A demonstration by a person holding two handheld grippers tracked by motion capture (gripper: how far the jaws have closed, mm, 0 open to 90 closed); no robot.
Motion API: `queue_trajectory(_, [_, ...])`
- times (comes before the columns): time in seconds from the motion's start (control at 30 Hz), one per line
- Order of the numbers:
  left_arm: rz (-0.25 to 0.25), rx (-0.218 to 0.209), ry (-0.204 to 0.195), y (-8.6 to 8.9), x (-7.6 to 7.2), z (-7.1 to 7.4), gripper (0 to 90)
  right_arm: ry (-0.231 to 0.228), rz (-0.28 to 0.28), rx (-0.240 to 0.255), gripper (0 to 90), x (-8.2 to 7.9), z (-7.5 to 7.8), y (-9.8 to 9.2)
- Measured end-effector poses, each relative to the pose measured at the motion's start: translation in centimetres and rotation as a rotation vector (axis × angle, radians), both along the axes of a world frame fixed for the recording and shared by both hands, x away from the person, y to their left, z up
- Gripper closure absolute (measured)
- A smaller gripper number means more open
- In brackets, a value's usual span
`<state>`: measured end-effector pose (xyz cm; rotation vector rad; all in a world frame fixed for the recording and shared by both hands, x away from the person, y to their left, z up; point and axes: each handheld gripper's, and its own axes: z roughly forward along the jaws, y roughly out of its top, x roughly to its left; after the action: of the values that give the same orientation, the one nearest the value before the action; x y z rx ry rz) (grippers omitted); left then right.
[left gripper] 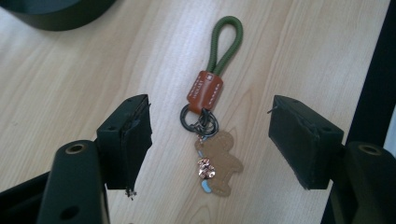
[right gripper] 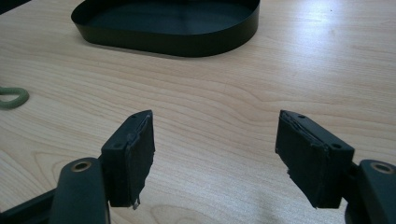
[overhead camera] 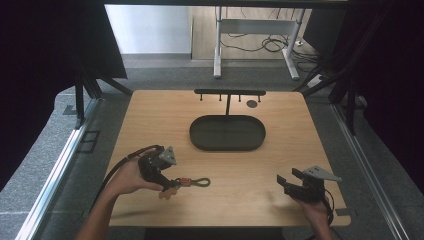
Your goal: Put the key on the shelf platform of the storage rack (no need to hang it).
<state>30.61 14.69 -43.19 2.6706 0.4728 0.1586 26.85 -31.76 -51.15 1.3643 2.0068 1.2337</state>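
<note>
Looking down left gripper (left gripper: 210,140): keychain (left gripper: 210,126) lay flat on table (left gripper: 70,79) between wide-open jaws, untouched, long axis running straight ahead, green loop far end. Right gripper (right gripper: 215,149) also gaped wide, empty, well apart. Left hand's grab, I reckoned.

Between my left gripper's (left gripper: 210,140) black pads: keychain (left gripper: 210,121) with olive-green cord loop, rust-brown leather band, dark metal rings, and a tan gingerbread-figure charm edged pale blue with a coppery bead. Table (left gripper: 70,79): pale wood, fine straight grain. At 12 o'clock from my black right gripper (right gripper: 215,154), a matt black oval tray (right gripper: 173,28)
</note>
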Motion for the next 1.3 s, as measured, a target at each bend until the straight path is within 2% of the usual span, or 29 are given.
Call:
queue_trajectory(0.23, [-0.025, 0.041, 0.027, -1.2, 0.7, -1.4, 33.2, 0.007, 0.009, -0.01, 29.0, 0.0, -0.1, 0.2])
queue_trajectory(0.4, [-0.034, 0.047, 0.043, -1.7, 1.1, -2.1, 36.4, 0.01, 0.014, -0.016, 29.1, 0.1, -0.3, 0.4])
queue_trajectory(0.73, [-0.045, 0.062, 0.077, -2.4, 2.0, -3.3, 37.3, 0.01, 0.018, -0.025, 29.2, 0.1, -0.4, 0.5])
queue_trajectory(0.9, [-0.045, 0.069, 0.087, -2.6, 2.3, -3.6, 37.0, 0.016, 0.017, -0.024, 29.2, 0.2, -0.5, 0.4])
queue_trajectory(0.93, [-0.044, 0.084, 0.083, -2.8, 2.4, -3.6, 36.9, 0.014, 0.015, -0.023, 29.2, 0.2, -0.5, 0.5])
queue_trajectory(1.17, [-0.067, 0.091, 0.085, -3.5, 2.6, -3.0, 36.4, 0.004, 0.017, -0.026, 29.5, 0.0, -0.3, 0.4])
queue_trajectory(1.3, [-0.079, 0.119, 0.099, -3.9, 2.8, -3.4, 36.5, 0.004, 0.016, -0.025, 29.5, 0.0, -0.3, 0.5])
